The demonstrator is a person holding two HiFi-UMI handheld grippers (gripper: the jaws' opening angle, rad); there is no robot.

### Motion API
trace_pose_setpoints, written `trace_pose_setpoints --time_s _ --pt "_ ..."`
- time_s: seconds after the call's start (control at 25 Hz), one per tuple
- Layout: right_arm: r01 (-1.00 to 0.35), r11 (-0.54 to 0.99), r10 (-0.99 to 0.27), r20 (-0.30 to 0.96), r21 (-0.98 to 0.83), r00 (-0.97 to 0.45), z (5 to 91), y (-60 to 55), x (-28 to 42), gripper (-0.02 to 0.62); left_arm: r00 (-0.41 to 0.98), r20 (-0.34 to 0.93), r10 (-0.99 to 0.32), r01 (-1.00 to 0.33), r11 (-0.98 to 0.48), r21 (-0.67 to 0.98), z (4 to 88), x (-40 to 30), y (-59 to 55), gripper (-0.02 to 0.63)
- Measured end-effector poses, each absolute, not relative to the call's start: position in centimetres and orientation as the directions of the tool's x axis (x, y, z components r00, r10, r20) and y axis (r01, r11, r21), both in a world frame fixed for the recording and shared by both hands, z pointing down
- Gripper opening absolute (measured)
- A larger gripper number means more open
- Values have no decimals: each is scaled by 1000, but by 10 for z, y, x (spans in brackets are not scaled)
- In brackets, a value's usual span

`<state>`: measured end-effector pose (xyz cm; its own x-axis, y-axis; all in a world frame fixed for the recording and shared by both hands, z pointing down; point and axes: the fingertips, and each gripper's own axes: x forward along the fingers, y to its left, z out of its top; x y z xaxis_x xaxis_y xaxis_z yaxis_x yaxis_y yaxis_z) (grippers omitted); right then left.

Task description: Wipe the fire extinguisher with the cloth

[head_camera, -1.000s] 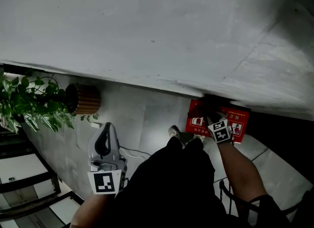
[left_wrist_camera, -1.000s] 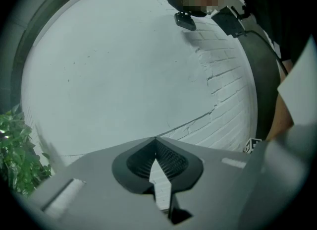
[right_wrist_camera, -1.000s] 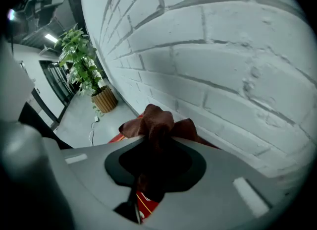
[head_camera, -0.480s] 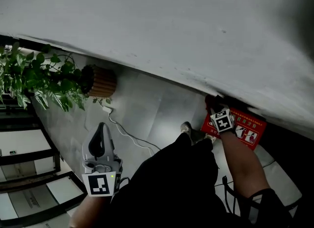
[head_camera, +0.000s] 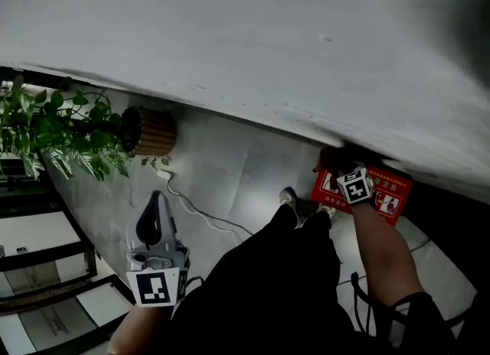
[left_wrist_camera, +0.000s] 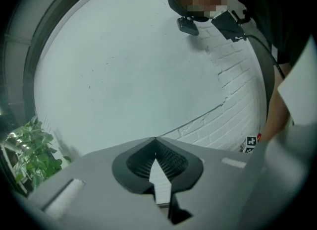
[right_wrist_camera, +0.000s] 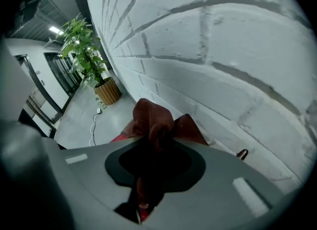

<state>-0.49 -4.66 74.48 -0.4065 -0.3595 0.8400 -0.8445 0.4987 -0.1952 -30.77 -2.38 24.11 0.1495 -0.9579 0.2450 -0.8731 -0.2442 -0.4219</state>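
Down at 8 o'clock in the head view, the left gripper (head_camera: 158,200) hangs idle, jaws together on nothing. Near 3 o'clock the right gripper (head_camera: 346,164) pinches the dark red cloth (right_wrist_camera: 151,117), aimed steeply down at the fire extinguisher (head_camera: 387,193) on the floor (head_camera: 222,177) against the wall (head_camera: 245,40). Wiping well probably means light pressure and long strokes following its length. Only its red labelled face shows, long axis along the wall, roughly 10 to 4 o'clock.
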Motion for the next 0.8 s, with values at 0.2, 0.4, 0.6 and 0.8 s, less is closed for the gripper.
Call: trace_pose_setpoints --time_s 0.2,0.4,0.6,0.8 --pt "-890 422 -391 852 -169 -347 743 -25 57 67 188 273 -944 -875 -287 -390 254 -291 -32 0" --pt "-922 357 -404 865 -150 -297 741 -3 116 66 267 279 -923 -859 -359 -365 261 -265 -38 0" --pt "-954 261 -428 868 -146 -250 743 16 166 66 347 271 -898 -801 -434 -412 265 -232 -37 0" --pt "-974 185 -419 886 -130 -198 742 37 212 66 357 257 -898 -808 -435 -397 262 -222 -37 0"
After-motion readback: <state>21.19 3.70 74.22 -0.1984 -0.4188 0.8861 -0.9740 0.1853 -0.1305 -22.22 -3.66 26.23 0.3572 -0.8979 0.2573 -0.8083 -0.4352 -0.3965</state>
